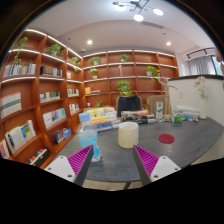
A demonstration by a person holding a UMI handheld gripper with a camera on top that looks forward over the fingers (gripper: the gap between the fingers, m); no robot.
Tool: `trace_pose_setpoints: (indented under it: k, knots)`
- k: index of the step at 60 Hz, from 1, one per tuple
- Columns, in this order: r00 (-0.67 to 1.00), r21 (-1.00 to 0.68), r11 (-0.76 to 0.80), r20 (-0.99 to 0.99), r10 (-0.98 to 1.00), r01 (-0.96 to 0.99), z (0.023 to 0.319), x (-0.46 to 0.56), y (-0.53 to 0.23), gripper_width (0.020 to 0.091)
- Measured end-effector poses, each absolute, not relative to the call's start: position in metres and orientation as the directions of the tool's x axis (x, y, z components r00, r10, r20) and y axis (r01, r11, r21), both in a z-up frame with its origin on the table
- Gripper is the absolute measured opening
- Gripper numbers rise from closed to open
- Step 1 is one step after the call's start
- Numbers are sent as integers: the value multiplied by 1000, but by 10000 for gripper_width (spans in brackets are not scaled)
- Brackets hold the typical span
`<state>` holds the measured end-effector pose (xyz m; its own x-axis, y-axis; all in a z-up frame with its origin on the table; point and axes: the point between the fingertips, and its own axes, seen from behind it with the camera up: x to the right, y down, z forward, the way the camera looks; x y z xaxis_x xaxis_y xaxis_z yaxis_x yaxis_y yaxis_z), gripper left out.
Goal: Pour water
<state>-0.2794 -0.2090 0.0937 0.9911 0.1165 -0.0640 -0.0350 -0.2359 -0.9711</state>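
A cream-coloured cup [128, 135] stands upright on the grey table [185, 140], just ahead of my fingers and slightly to the right. A blue and white bottle-like thing [97, 143] stands close ahead of my left finger's tip. My gripper [113, 163] is open low over the table's near edge. Its magenta pads [83, 158] are spread wide with nothing between them. A red round coaster [166, 138] lies on the table to the right of the cup.
Colourful boxes or books [100, 117] lie further back on the table. A white appliance [188, 98] stands at the far right. Wooden bookshelves [40, 100] with books and plants line the left and back walls.
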Motion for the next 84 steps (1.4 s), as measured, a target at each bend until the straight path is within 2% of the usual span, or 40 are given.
trace_pose_setpoints:
  k: [8,28,33,37,40,45,46,51,64,68,75,84]
  knots:
    - [975,-972,-231,-98,197,-51,73,-334,-202,813]
    - [970,-980,-199,-58,235,-10,72,-385,-128,796]
    - [972,-982,-187,-38,231,6,74,-390,-115,715]
    - [981,-982,-183,-3,195,33,73,-383,-108,593]
    - [985,-981,-182,32,170,64,72,-376,-105,458]
    - [985,-984,-178,2,172,33,71,-376,-106,427]
    - [985,-984,-175,-3,172,27,72,-376,-105,395]
    - [985,-986,-169,-17,170,13,73,-375,-105,328]
    - [986,-982,-186,-20,165,11,72,-375,-103,326]
    - [984,-976,-212,-91,152,-58,72,-372,-99,328]
    - [936,-919,-270,-329,122,-288,78,-371,-84,326]
    - [701,-689,-278,-709,74,-669,101,-368,-65,326]
